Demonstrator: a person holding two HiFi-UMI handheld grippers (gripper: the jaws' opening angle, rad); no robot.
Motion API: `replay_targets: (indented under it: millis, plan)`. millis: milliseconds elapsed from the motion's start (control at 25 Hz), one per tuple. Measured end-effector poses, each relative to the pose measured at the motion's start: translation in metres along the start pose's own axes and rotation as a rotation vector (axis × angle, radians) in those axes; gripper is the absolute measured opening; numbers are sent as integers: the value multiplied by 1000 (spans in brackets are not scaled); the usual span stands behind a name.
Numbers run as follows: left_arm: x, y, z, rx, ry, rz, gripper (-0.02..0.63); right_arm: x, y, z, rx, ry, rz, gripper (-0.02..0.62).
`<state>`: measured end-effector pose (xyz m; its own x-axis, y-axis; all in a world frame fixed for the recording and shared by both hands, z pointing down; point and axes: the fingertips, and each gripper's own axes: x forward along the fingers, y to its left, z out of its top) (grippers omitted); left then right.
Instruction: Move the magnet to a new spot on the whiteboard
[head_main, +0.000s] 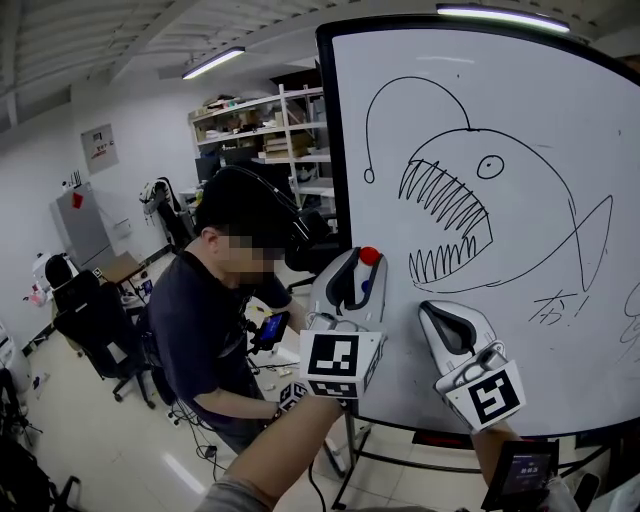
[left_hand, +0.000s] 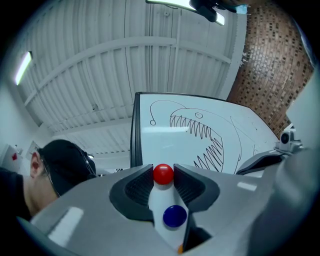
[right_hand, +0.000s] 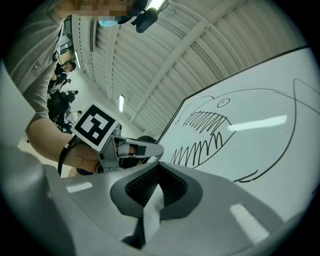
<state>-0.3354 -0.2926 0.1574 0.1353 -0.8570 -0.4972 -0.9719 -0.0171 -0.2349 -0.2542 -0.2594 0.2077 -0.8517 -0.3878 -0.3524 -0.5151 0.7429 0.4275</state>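
Observation:
A small red magnet (head_main: 369, 255) sits against the lower left of the whiteboard (head_main: 560, 130), below a drawn fish (head_main: 450, 200). My left gripper (head_main: 365, 264) points up along the board, its two pads pressed on the magnet's sides. In the left gripper view the red magnet (left_hand: 163, 173) fills the gap at the tips of the left gripper (left_hand: 163, 169), and a blue round magnet (left_hand: 175, 216) shows lower down in the gap. My right gripper (head_main: 432, 307) rests to the right against the board, shut and empty; its tips meet in the right gripper (right_hand: 158, 165) view.
A person in a dark shirt (head_main: 200, 320) stands left of the board, close to my left arm. Behind are an office chair (head_main: 95, 320) and shelves (head_main: 260, 130). The board's black frame (head_main: 330, 150) and stand legs (head_main: 400, 462) lie below and left.

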Motion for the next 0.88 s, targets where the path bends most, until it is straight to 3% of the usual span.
replay_targets:
  millis: [360, 880]
  plan:
    - [0, 0, 0, 19, -5, 7, 126, -2, -3, -1, -29, 12, -4, 0]
    - [-10, -7, 6, 67, -30, 8, 129, -4, 0, -2, 19, 9, -11, 0]
